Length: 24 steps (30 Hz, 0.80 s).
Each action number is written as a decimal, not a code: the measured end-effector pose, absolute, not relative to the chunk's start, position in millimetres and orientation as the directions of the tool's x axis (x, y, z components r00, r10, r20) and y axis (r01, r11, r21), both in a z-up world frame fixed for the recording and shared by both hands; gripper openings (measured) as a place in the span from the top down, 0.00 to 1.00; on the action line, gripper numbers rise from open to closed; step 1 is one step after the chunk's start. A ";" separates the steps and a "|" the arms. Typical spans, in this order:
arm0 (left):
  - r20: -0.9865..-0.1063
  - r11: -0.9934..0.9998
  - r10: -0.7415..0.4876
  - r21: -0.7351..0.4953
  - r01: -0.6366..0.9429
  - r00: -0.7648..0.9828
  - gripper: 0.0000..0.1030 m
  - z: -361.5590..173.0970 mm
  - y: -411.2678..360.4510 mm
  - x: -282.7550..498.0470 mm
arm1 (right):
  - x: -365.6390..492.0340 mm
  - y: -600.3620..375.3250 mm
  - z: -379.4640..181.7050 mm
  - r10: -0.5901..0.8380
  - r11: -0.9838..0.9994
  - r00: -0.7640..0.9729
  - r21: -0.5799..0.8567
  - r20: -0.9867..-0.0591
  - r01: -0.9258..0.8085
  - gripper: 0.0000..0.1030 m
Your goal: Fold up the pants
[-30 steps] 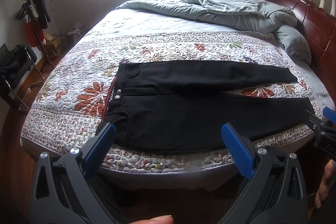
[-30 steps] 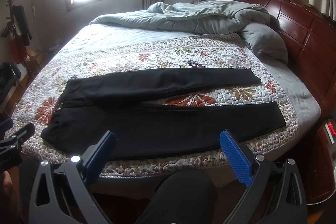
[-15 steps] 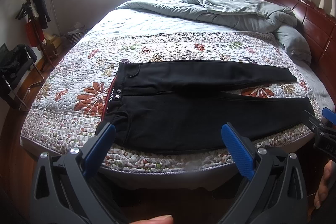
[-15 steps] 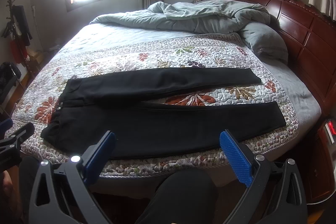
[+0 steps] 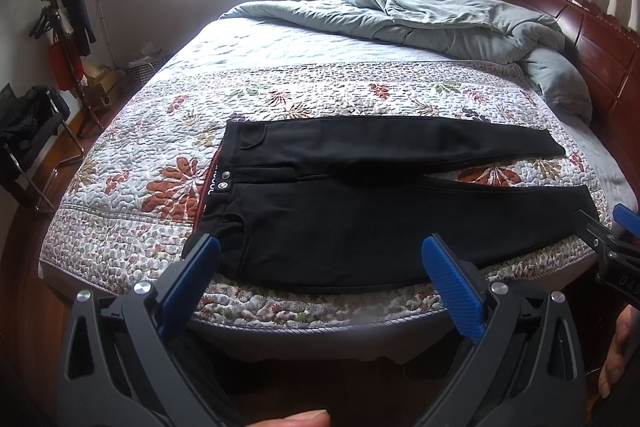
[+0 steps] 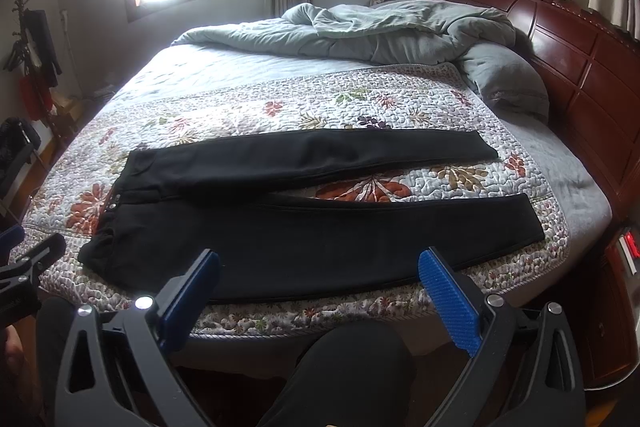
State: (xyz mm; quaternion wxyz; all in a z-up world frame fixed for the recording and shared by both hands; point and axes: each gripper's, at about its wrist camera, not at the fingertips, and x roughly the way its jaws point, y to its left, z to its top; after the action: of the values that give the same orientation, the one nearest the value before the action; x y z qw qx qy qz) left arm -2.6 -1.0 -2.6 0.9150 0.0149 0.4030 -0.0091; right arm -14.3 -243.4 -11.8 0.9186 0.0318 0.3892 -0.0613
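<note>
Black pants (image 5: 360, 211) lie flat across the floral quilt (image 5: 160, 155), waistband to the left and both legs stretched to the right with a gap between them. The right wrist view shows the same pants (image 6: 320, 235) from further right. My left gripper (image 5: 320, 259) is open, held off the near bed edge in front of the waist and near leg. My right gripper (image 6: 318, 267) is open too, hovering before the middle of the near leg. Neither touches the cloth. Each gripper appears at the other view's edge: right gripper (image 5: 612, 239), left gripper (image 6: 28, 251).
A crumpled grey duvet (image 5: 420, 23) and pillow (image 5: 560, 83) lie at the far side, against a dark wooden headboard (image 6: 580, 59). A coat stand (image 5: 64, 27) and chair (image 5: 32, 135) stand left of the bed. A person's knee (image 6: 352, 367) is below the bed edge.
</note>
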 end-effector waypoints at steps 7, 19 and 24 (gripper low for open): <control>-0.736 0.999 -0.005 0.020 0.029 0.677 0.03 -1.3 -1.1 -3.1 | -12.8 -243.4 -8.4 -0.086 0.991 0.691 0.009 -0.718 0.133 0.03; -0.735 0.999 -0.005 0.020 0.029 0.678 0.03 1.3 -2.3 -2.9 | -11.1 -244.3 -7.9 -0.081 0.992 0.686 0.011 -0.723 0.129 0.03; -0.736 0.999 -0.004 0.020 0.028 0.677 0.03 2.4 -2.4 -2.7 | -9.4 -243.5 -8.1 -0.081 0.992 0.686 0.010 -0.723 0.128 0.03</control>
State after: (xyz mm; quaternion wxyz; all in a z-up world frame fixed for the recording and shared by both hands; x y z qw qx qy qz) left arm -2.7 -2.4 2.4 0.9157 0.0147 0.4016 -0.0087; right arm -9.4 -243.5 -8.1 0.9176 0.0298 0.3923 -0.0567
